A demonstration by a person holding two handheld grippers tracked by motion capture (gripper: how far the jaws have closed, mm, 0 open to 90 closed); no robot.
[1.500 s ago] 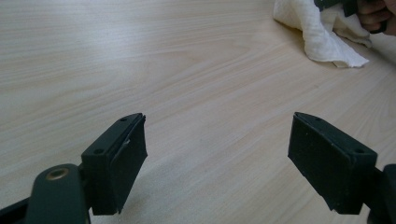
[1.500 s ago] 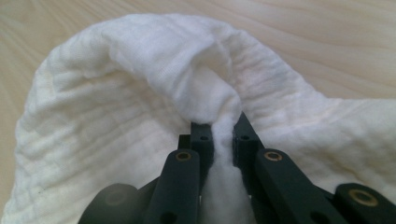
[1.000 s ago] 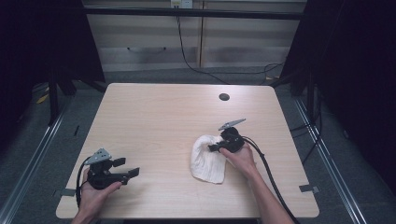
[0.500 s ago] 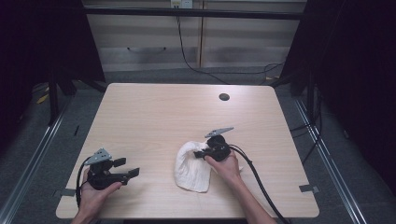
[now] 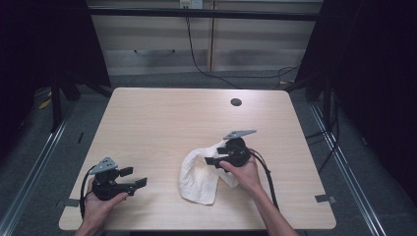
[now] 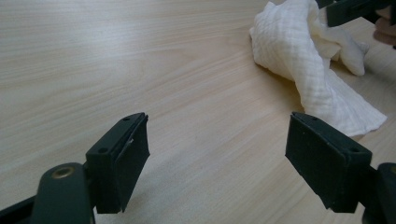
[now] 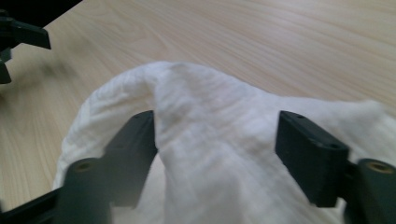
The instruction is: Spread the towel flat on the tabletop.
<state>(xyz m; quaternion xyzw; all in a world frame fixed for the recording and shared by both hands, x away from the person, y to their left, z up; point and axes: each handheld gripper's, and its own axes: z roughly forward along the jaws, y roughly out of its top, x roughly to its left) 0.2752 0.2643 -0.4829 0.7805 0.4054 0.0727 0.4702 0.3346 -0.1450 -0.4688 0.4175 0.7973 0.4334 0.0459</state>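
Observation:
A crumpled white cloth (image 5: 198, 180) lies on the wooden table (image 5: 167, 118), right of centre near the front. My right gripper (image 5: 212, 159) hovers at the cloth's upper right edge, pointing left. In the right gripper view its jaws (image 7: 217, 135) have just been opening and stand wide apart, with a raised fold of the cloth (image 7: 210, 107) loose between them. My left gripper (image 5: 134, 177) rests at the front left, open, with nothing between its jaws (image 6: 217, 140). From there the cloth (image 6: 299, 51) sits ahead to the right, with the right gripper (image 6: 355, 9) above it.
A dark round cable hole (image 5: 236, 102) sits near the table's far edge. Black cables trail from both grippers toward the front edge. Dark frames and floor surround the table. The left gripper (image 7: 18, 32) shows far off in the right gripper view.
The right gripper dragged the cloth leftward, then let it go and drew back slightly to the right and up. The cloth stays bunched where it was left. The left gripper has kept still.

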